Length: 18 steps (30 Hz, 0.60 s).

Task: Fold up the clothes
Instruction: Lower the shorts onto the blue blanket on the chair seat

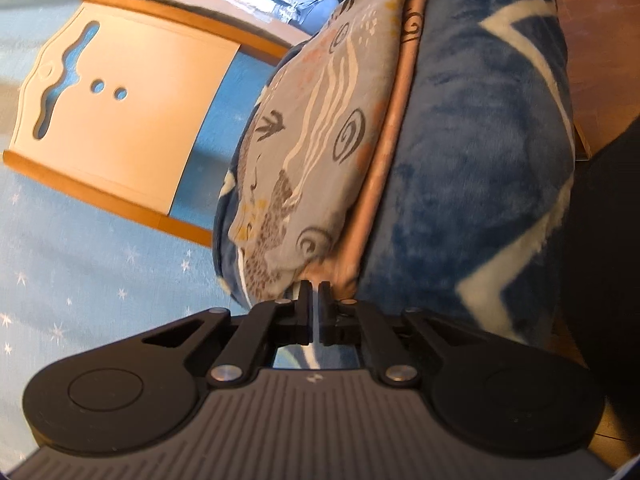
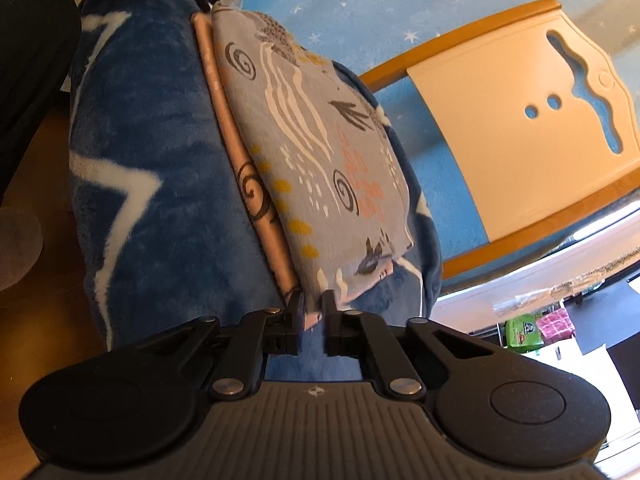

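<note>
- In the left wrist view, our left claw (image 1: 314, 292) has its two fingers almost together. They pinch a near corner of the grey patterned cloth (image 1: 316, 128).
- The cloth lies folded on a blue fluffy blanket with white stars (image 1: 480, 140). A pink edge (image 1: 394, 152) peeks out along one side, so we think it is the inside of the same cloth.
- We think the claw holds the corner so we can lift that end and fold it over again.
- Past the blanket we see a pale wooden board with an orange frame (image 1: 132, 104) on a light blue carpet with little stars (image 1: 80, 280). We cannot tell what piece of furniture it is.
- The claw hides the very tip of the corner.

- In the right wrist view, our right claw (image 2: 313, 300) has a small gap between its fingers. The other near corner of the cloth sits in that gap.
- It looks like a grip, but the hold is hard to make out, so we cannot tell if it is tight.
- Far up at the top, dark parts of the left claw show at the cloth's other end. So each of us holds one end, which keeps the fold straight.
- A dark shape (image 2: 28, 40) at the left edge is cut off. It may be a person's clothing.
- Small things (image 2: 536, 324) at the lower right are too blurry to name.
</note>
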Tool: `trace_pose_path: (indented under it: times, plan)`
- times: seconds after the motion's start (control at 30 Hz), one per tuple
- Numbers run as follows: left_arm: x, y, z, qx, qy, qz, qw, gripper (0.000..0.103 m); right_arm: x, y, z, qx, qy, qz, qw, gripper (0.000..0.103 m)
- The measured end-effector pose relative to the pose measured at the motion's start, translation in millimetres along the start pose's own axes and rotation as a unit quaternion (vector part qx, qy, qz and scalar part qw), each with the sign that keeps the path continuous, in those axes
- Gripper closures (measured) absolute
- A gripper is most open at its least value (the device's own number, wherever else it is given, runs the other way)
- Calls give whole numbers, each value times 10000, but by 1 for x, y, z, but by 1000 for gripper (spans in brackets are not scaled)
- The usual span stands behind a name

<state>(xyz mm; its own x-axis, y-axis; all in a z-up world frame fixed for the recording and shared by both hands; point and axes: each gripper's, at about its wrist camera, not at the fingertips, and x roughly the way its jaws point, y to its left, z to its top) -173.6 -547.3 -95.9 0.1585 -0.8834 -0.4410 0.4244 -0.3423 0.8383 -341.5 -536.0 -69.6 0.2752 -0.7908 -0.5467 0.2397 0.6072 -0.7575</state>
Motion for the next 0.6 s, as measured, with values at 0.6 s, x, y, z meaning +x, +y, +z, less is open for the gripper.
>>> trace_pose_path:
  times: [0.6]
  plan:
    - [21, 43, 17, -2266, 9, -706, 9714, 99, 14, -51, 17, 2998, -166, 986, 9488, 99]
